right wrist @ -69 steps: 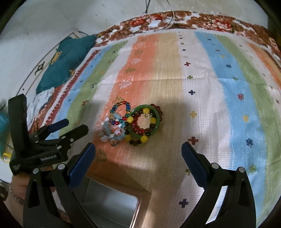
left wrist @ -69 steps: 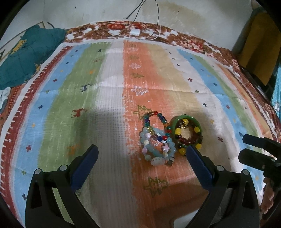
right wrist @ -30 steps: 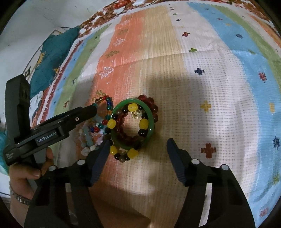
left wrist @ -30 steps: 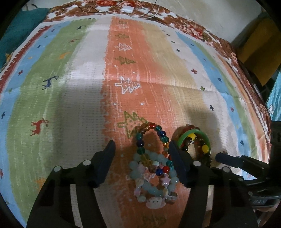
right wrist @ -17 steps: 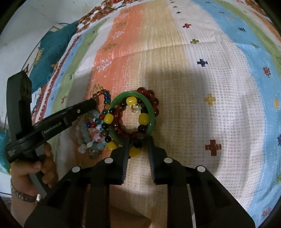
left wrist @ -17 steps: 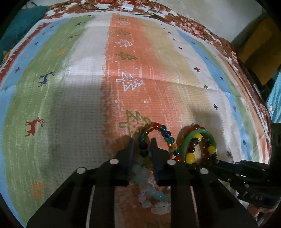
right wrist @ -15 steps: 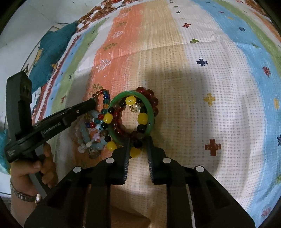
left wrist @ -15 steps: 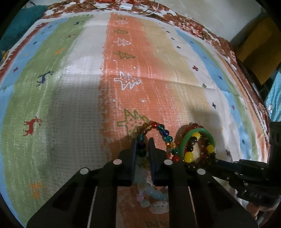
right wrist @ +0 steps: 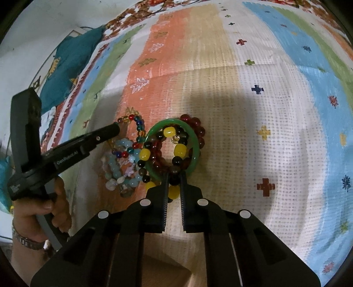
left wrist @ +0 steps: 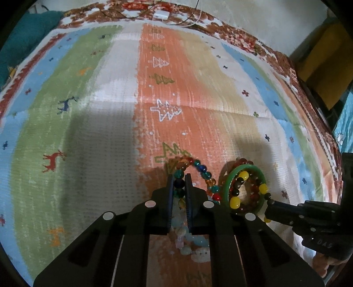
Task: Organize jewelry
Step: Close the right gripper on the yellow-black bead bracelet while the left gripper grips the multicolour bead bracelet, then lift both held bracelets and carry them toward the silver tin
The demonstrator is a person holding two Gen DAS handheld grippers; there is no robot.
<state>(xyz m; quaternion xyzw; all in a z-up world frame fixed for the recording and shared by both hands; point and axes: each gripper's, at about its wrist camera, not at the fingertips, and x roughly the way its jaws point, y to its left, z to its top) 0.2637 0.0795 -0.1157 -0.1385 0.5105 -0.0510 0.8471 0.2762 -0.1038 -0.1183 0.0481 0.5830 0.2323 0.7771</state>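
A heap of bracelets lies on a striped cloth. My left gripper (left wrist: 179, 176) is shut on the multicoloured glass-bead bracelet (left wrist: 201, 170), pinching its left side. Pale blue and pink bead bracelets (left wrist: 189, 244) lie under that gripper. To the right a green bangle (left wrist: 230, 178) rings a yellow-and-dark bead bracelet (left wrist: 235, 202) and a dark red bead bracelet. My right gripper (right wrist: 174, 176) is shut on the near side of the yellow-and-dark bead bracelet (right wrist: 144, 153), beside the green bangle (right wrist: 195, 141). The left gripper (right wrist: 114, 129) shows at the left of the right wrist view.
The striped cloth (left wrist: 99, 136) covers the whole surface, with a floral border (left wrist: 242, 42) at the far edge. A teal garment (right wrist: 70, 66) lies beyond the left edge. A white charger with cables (left wrist: 162, 14) sits at the far edge. A person's hand (right wrist: 42, 212) holds the left gripper.
Both grippers came down to the bracelets and went from open to shut, the left on the multicoloured bracelet, the right on the yellow-and-dark one. The multicoloured bracelet's loop has risen slightly.
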